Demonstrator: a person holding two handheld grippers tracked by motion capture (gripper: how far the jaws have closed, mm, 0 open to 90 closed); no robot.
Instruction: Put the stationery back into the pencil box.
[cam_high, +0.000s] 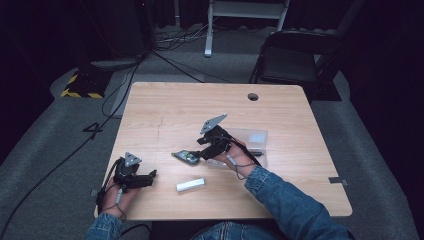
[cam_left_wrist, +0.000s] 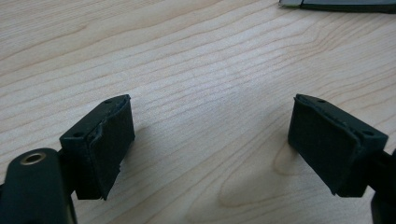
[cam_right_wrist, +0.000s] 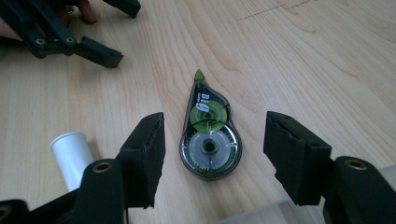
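Dim, soft high view with dark surroundings; brighter, sharper gripper views, soft shadows under fingers (cam_left_wrist: 112, 144).

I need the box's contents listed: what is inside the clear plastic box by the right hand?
The clear plastic box shows a white patch and a dark item; the right hand covers its near part.

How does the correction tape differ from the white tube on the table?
The correction tape is a flat, see-through teardrop with green gears inside; the white tube is a plain, opaque cylinder. The tape lies between the open jaws of the right gripper, untouched; the tube lies outside them, beside one jaw. Both rest on the table.
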